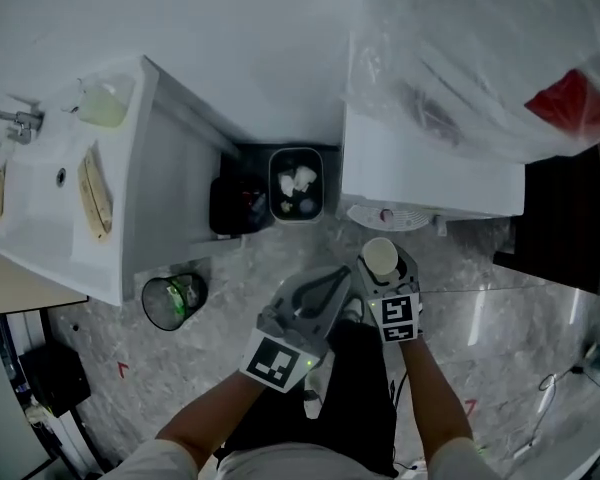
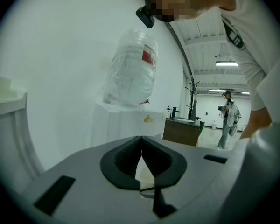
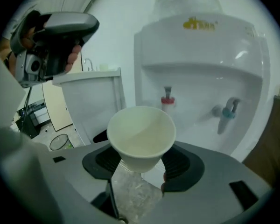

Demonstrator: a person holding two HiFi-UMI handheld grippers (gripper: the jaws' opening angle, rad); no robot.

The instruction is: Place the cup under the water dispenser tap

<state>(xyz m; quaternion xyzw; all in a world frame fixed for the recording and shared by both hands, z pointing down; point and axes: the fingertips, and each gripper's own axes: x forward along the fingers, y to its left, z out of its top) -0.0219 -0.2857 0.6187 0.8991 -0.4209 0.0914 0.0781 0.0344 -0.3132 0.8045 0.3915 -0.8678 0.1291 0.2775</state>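
Now, water dispenser (image 3: 200, 69) dead ahead, and the right gripper (image 3: 142, 161) clamps the paper cup (image 3: 141, 134) upright by its lower wall, short of the red tap (image 3: 167, 98). The left gripper (image 2: 141, 160) sits pinched closed, empty. Best approach, I'd say: keep the rim level and slide it squarely beneath that tap.

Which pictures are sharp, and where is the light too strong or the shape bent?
Head view: fairly sharp, though the wall and the water bottle wash out white. Left gripper view: fisheye, dark corners, hazy background. Right gripper view: the paper cup is sharp; the water dispenser bulges.
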